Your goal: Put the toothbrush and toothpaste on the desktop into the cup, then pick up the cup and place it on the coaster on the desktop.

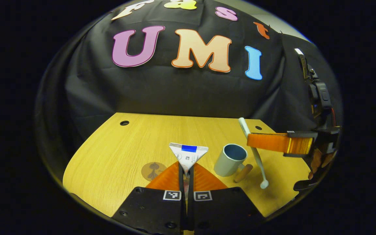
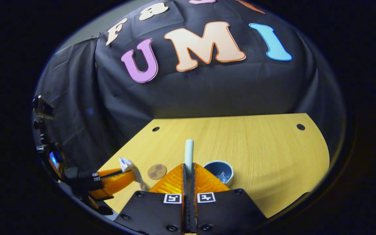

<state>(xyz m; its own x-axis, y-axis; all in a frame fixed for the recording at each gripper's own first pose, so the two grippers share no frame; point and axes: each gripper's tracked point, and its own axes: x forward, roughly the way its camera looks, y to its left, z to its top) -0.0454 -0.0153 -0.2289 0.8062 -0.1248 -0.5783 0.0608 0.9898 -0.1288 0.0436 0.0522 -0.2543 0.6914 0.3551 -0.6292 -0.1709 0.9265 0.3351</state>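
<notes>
**Plastic tube and slim brush: both lifted, cup not yet loaded**

Plastic laminate forms the toothpaste [image 1: 188,155] tube, which is clamped between both fingers of the left gripper [image 1: 186,178]. It is taken near one end; the flat crimped end fans out above the fingertips. Judged soft and light, the tube will likely flex if squeezed at mid-body. The stiffer ends are the better places to grip it.

Left of the cup [image 1: 229,160], in the left gripper view, the tube is raised off the desktop [image 1: 116,153]. The coaster [image 1: 153,170], a thin brown disc, lies flat on the wood farther left of the cup, apart from it.

Right of the cup, in that same view, the toothbrush [image 1: 255,153] hangs steeply tilted, its lower end near the desktop just beside the cup. The right gripper [image 2: 189,178] has both fingers pressed together on its handle. The brush is judged rigid, light and smooth, so it may pivot in a mid-handle grip.

The cup stands upright with its mouth open and a wooden-looking handle at its side. Judged hard and possibly breakable, it should be set down gently. Its interior appears empty in the right gripper view.
</notes>
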